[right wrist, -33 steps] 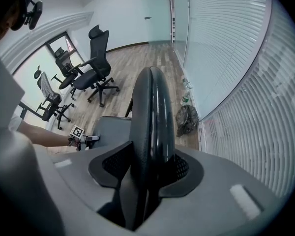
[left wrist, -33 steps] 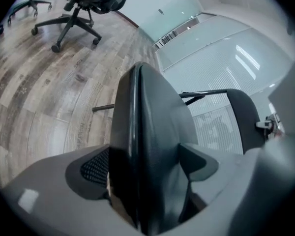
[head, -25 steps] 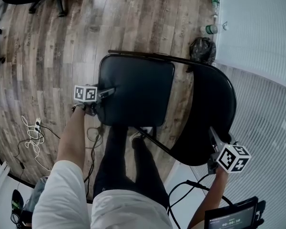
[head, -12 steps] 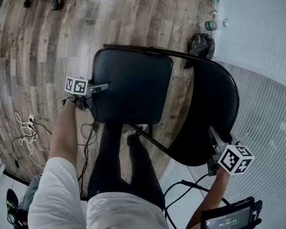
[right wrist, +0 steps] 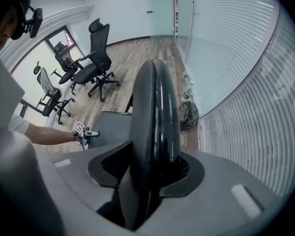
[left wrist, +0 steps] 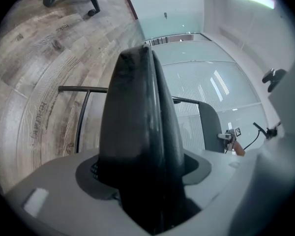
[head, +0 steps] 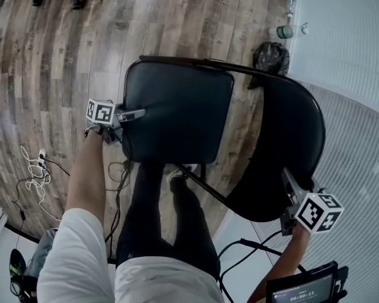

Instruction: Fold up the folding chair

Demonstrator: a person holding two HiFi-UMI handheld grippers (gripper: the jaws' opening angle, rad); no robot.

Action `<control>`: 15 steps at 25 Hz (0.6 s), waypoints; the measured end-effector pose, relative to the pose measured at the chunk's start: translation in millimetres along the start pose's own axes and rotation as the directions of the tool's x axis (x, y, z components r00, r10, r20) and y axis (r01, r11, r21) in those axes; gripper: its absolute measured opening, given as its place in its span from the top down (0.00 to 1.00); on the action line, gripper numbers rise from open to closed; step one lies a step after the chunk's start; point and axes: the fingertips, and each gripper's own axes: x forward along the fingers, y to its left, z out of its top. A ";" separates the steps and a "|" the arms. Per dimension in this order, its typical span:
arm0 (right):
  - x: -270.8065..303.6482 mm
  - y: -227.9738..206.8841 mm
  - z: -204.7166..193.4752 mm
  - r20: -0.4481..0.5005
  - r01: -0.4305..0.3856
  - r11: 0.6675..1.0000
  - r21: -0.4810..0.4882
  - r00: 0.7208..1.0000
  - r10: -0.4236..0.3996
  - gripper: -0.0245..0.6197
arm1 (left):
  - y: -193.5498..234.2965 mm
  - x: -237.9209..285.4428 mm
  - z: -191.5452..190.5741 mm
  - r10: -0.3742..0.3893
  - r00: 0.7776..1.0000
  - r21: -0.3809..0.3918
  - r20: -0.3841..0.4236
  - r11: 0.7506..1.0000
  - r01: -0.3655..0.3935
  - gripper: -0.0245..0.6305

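Observation:
The black folding chair stands open on the wood floor, its seat (head: 177, 112) level and its backrest (head: 284, 150) to the right. My left gripper (head: 136, 114) is at the seat's left edge. Its jaws have just been closing, and the seat's edge (left wrist: 137, 132) fills the gap between them and is pressed. My right gripper (head: 289, 185) is shut on the backrest's top rim (right wrist: 155, 112), pointing steeply down. The right gripper view shows the left gripper (right wrist: 86, 132) at the seat. The left gripper view shows the right gripper (left wrist: 226, 135) far off.
The person's legs (head: 164, 213) stand right beside the seat. A dark bag (head: 270, 55) and bottles (head: 281, 31) lie by the glass wall with blinds (head: 360, 106). Cables (head: 35, 172) trail on the floor at left. Office chairs (right wrist: 96, 58) stand farther back.
The left gripper has turned slightly at the seat's edge and lies flatter against it. The right gripper stays on the backrest. The chair remains unfolded.

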 end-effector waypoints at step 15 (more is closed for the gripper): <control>-8.5 -5.4 2.5 -0.015 -0.056 0.998 0.009 0.998 0.056 0.71 | -24.4 1.9 -0.7 -0.018 1.000 -0.007 0.008 1.000 0.018 0.55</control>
